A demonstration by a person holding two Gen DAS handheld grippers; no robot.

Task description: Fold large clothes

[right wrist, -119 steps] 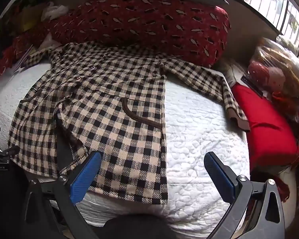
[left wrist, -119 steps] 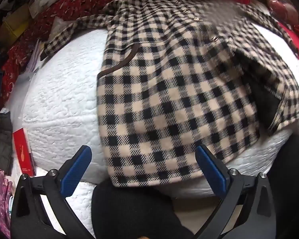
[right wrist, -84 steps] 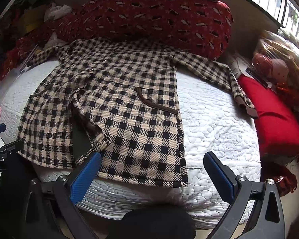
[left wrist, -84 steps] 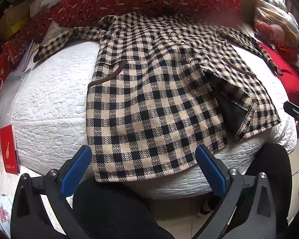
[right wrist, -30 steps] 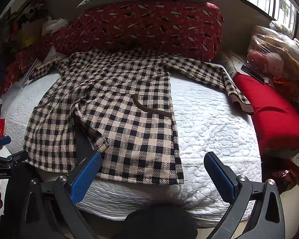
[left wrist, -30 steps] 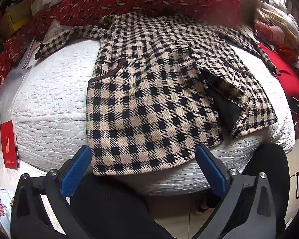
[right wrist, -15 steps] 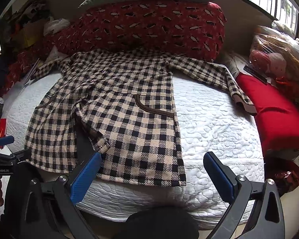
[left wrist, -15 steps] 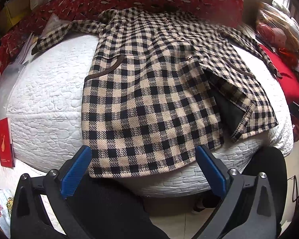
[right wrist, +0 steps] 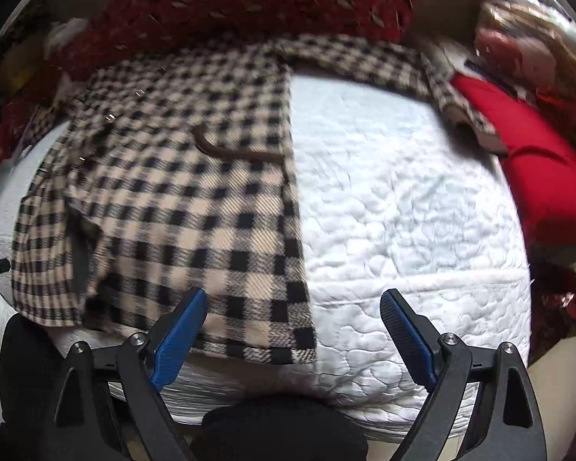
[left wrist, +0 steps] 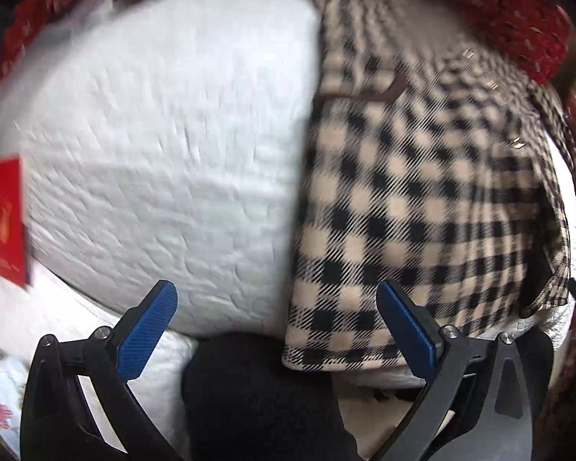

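Checked coat [right wrist: 180, 207] lying spread on the white quilted bed [right wrist: 395, 207], hem at the near edge. Both grippers are approaching the hem corners for a first fold. The left gripper [left wrist: 276, 326] is standing released, the hem's left corner lying between its jaws. The right gripper [right wrist: 292, 330] is closing, nothing yet pinched, the right corner between its jaws. Next move, judged: lowering and clamping both corners. Only the right view is showing the outstretched sleeve [right wrist: 422, 65]; only the left view is showing the red booklet [left wrist: 7, 219].

Right gripper [right wrist: 293, 326] above checked coat [right wrist: 180, 207] hem
Jaws closing, pads clear of cloth; coat flat on white quilted mattress [right wrist: 403, 199].
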